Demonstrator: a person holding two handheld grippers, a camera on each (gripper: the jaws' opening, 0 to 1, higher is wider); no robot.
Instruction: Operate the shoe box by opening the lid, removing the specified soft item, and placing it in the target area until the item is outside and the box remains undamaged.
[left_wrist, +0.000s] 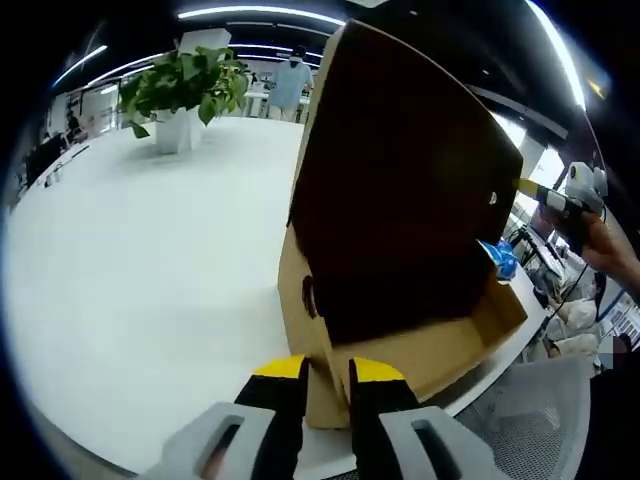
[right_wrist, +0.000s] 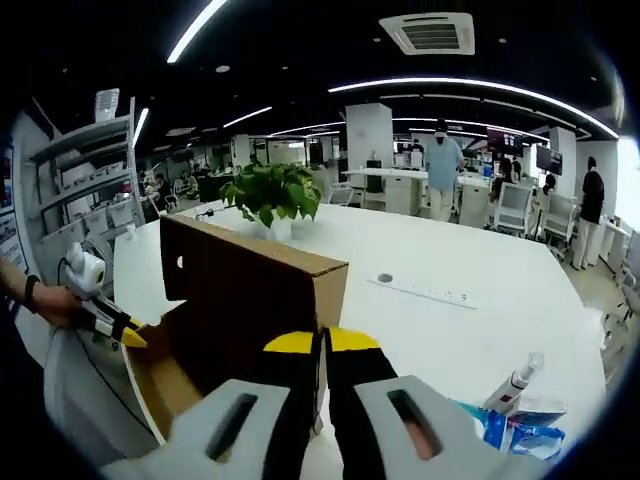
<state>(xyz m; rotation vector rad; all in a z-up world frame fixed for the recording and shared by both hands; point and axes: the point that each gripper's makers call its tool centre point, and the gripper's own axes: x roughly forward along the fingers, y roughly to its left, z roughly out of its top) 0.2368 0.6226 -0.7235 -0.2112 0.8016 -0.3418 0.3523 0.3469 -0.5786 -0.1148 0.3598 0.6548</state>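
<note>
The cardboard shoe box (left_wrist: 400, 350) stands on the white table (left_wrist: 150, 260) with its lid (left_wrist: 400, 170) raised upright, dark inner face towards the left gripper view; the left gripper (left_wrist: 328, 372) sits at the box's near corner, its yellow-tipped jaws drawn close with the cardboard edge between them, so it seems to pinch the box wall, though I cannot tell how firmly; a blue soft item (left_wrist: 497, 258) peeks over the far wall of the box, beside the lid's edge; whether it lies inside the box or behind it, I cannot tell.

From the right gripper view, the box (right_wrist: 250, 290) shows its brown outer side; the right gripper (right_wrist: 325, 345) has its jaws nearly together against the box's upright edge, apparently gripping it; the other gripper (right_wrist: 125, 335) comes in from the left, held by a person's hand (right_wrist: 55, 300), its yellow tip at the box's low flap; a blue packet (right_wrist: 515, 425) and a small white bottle (right_wrist: 515, 380) lie on the table to the right, apart from the box; a power strip (right_wrist: 420, 290) lies farther along the tabletop; a potted plant (right_wrist: 272, 195) stands behind the box; people stand among desks at the back of the office.
</note>
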